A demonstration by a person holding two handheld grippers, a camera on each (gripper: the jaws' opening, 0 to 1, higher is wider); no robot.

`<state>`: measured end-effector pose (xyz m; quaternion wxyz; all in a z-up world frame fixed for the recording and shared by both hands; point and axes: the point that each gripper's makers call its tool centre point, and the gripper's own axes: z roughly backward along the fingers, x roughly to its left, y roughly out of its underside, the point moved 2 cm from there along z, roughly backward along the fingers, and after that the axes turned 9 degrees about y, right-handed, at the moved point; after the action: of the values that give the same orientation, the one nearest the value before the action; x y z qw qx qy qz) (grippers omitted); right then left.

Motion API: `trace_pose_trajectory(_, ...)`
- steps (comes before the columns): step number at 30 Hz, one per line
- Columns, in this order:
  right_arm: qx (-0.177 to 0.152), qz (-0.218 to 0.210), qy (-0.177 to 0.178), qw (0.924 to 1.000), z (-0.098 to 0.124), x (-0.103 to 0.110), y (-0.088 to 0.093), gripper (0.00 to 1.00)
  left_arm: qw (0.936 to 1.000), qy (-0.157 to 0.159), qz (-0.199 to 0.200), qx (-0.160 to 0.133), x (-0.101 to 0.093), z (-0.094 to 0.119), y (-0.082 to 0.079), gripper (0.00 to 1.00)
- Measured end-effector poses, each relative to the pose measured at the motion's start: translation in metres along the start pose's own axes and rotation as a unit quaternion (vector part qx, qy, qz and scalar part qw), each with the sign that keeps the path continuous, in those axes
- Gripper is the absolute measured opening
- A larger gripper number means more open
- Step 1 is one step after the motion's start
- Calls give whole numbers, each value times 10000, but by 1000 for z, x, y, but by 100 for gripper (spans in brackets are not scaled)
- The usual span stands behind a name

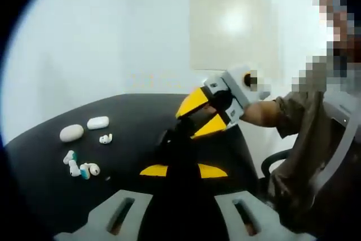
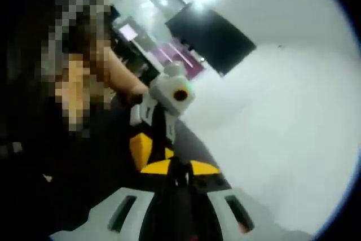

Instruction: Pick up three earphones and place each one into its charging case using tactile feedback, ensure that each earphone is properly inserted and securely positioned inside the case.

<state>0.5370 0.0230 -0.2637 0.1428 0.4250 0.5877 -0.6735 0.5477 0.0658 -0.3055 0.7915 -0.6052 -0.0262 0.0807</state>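
Note:
On the black table [image 1: 132, 111], at the left of the left gripper view, lie two white oval charging cases [image 1: 71, 132] [image 1: 98, 122], both closed. Beside them rests a small white earphone [image 1: 105, 138]. Nearer to me lie two more earphones [image 1: 72, 163] [image 1: 89, 169] with teal tips. My left gripper [image 1: 181, 169] hangs above the table to the right of them, its yellow-tipped jaws together with nothing in them. The right gripper [image 1: 185, 123] reaches in from the right, just beyond the left one's tips. In the right gripper view, my right gripper [image 2: 179, 167] is shut and empty, and the left gripper [image 2: 144, 153] crosses in front.
A person sits at the right on an office chair [image 1: 276, 161], arm stretched to the right gripper. A white wall stands behind the table, whose far edge runs past the cases. A dark screen [image 2: 211, 35] hangs high in the right gripper view.

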Motion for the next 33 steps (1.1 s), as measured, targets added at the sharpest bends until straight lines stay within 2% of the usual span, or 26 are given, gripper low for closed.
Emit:
trace_pose_trajectory(5,117,-619,-159,9979,-5,-3,-1,14,10000,-5,-30,9,0,0,0,15)
trace_pose_trajectory(7,272,-634,-183,9975,-7,-4,-2,14,10000,-8,-38,10,0,0,0,15)
trace_pose_trajectory(9,510,-484,-207,9973,-8,-3,-3,14,10000,-10,-49,12,0,0,0,15)
trace_pose_trajectory(14,746,-138,-231,9969,-12,4,-12,11,10000,-11,-57,11,1,0,-1,15)
trace_pose_trajectory(15,782,32,-174,9968,-12,4,-14,10,10000,-13,-57,11,1,0,-1,15)
trace_pose_trajectory(16,805,154,-126,9966,-12,3,-15,3,10000,-15,-65,11,1,0,-1,15)
trace_pose_trajectory(17,825,261,-52,9962,-12,2,-15,4,10000,-18,-68,12,1,0,-1,15)
trace_pose_trajectory(21,891,236,-128,9957,-10,3,-10,4,10000,-40,-82,17,1,0,0,15)
trace_pose_trajectory(26,853,-239,-90,9960,-6,-1,-5,4,9999,-49,-97,18,1,0,-1,15)
trace_pose_trajectory(29,822,-753,44,9938,-2,-13,-3,5,9999,-55,-111,21,1,0,-1,15)
trace_pose_trajectory(31,884,-1204,-97,9887,1,-21,-2,9,9999,-58,-122,23,1,0,-1,15)
trace_pose_trajectory(33,1005,-1632,-449,9804,0,-26,-2,10,9999,-56,-122,23,1,0,-1,15)
